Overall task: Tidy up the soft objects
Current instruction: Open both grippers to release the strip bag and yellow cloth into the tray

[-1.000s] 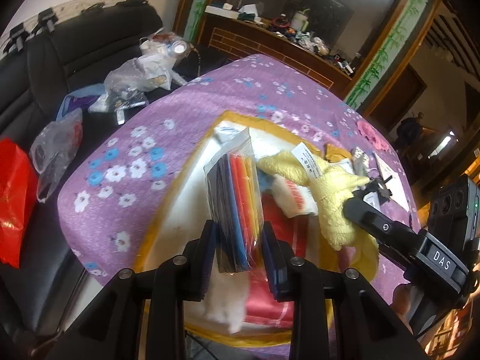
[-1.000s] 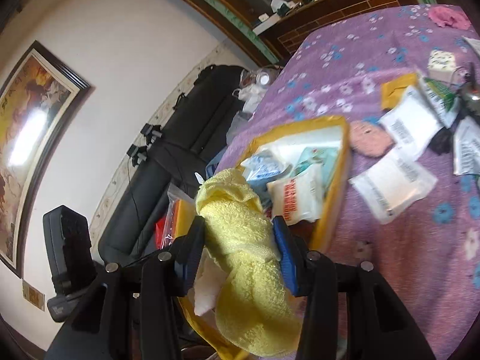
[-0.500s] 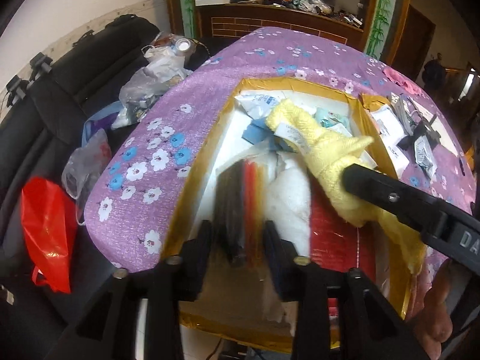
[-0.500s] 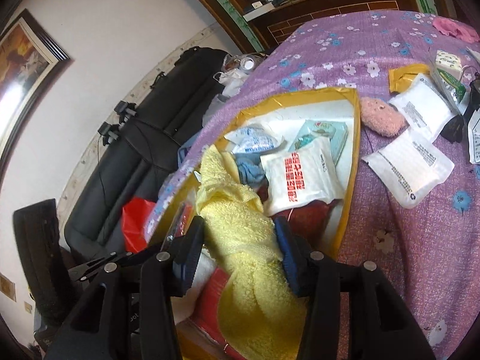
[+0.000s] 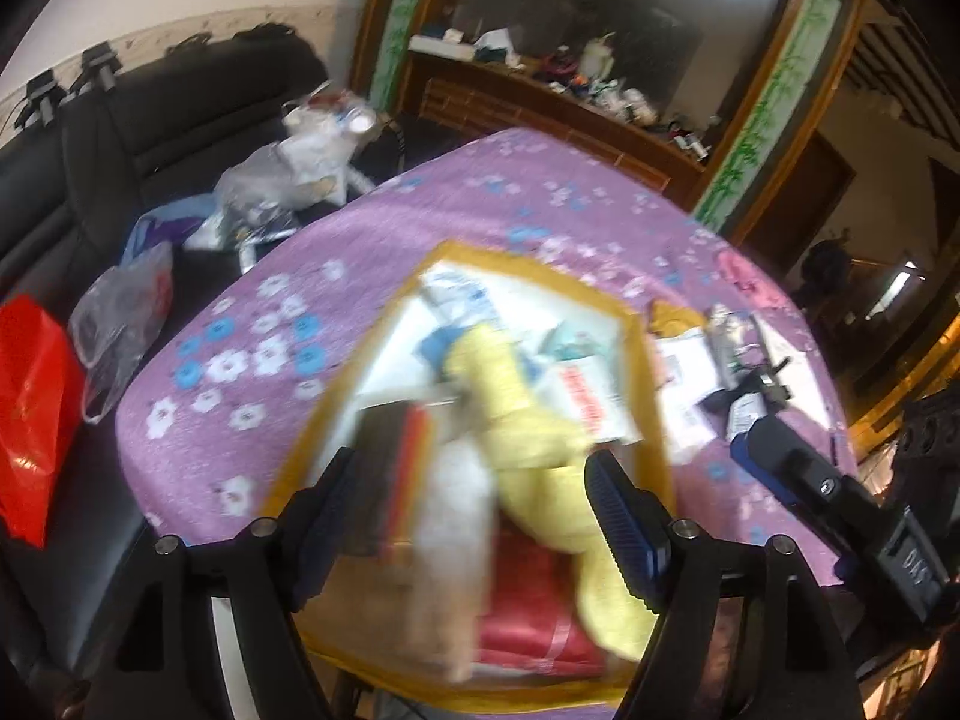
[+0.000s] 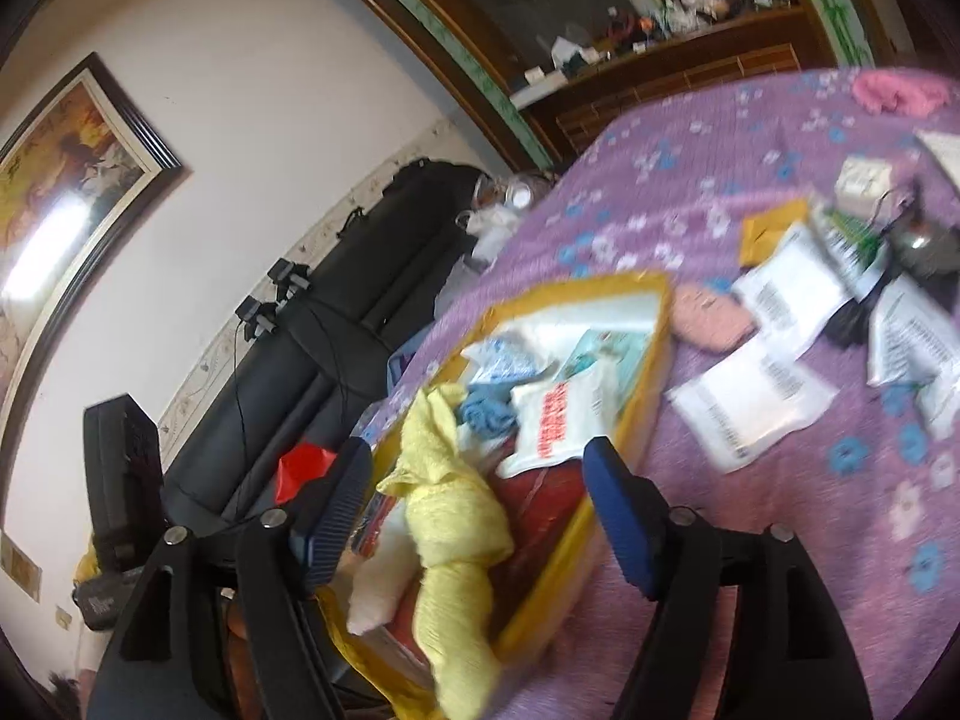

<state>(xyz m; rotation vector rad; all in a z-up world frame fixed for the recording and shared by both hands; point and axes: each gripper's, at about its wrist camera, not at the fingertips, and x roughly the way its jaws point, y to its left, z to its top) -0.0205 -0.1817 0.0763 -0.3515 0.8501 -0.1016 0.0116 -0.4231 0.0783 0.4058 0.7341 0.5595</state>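
- On the purple floral tablecloth (image 5: 420, 204), yellow-rimmed box (image 6: 657, 324) sits near the sofa-side edge, packed with soft goods.
- Yellow towel (image 6: 444, 516) lies inside the box, draped along its near half, tail spilling toward the near rim.
- Packet of coloured cloths (image 5: 399, 468) lies in the box's near-left corner, blurred.
- Left gripper (image 5: 468, 516): jaws opening, spread either side of packet and towel, pads clear of both.
- Right gripper (image 6: 480, 510): jaws opening, towel between them, untouched.
- Risk: withdrawing fingers could snag towel loops and drag the tail over the rim.
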